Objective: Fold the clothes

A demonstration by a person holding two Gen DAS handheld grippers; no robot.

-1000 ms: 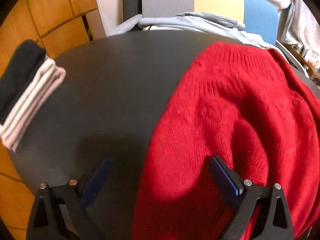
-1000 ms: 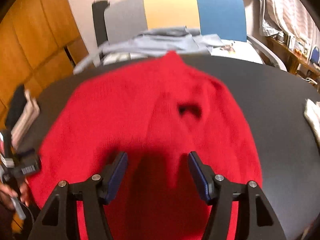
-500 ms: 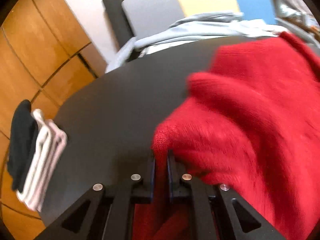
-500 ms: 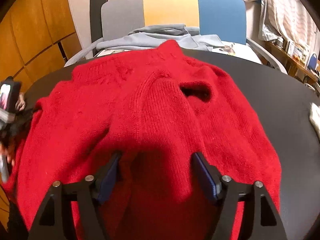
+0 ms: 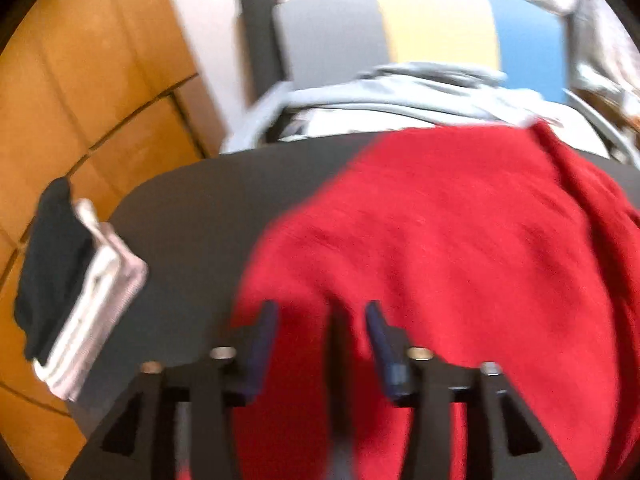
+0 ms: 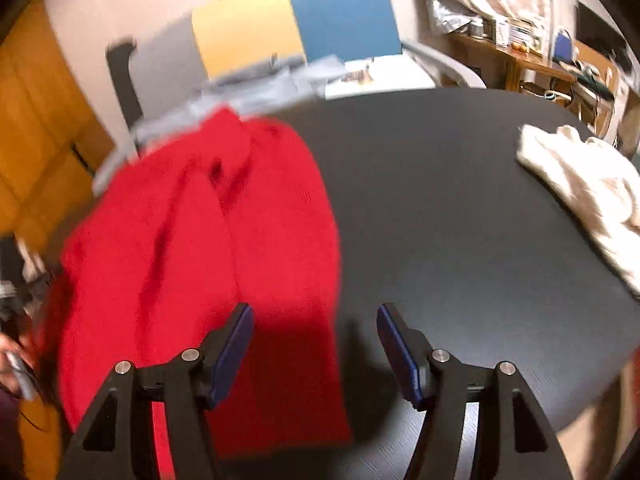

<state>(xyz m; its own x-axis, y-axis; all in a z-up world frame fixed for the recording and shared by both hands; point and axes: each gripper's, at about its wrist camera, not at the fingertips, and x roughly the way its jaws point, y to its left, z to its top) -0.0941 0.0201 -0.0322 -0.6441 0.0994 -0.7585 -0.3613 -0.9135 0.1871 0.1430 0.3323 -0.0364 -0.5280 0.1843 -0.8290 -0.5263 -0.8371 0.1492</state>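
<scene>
While the red sweater (image 5: 440,248) lies partly folded on the desk (image 6: 440,208) under both grippers, more folds are left. The left gripper (image 5: 322,344) is opening; half a second ago it pinched the sweater's edge. The right gripper (image 6: 314,344) is closing on nothing, now nearer the sweater's right edge.

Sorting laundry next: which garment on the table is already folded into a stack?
The black and white stack at the table's left edge; the red sweater lies spread out and the cream garment is crumpled.
</scene>
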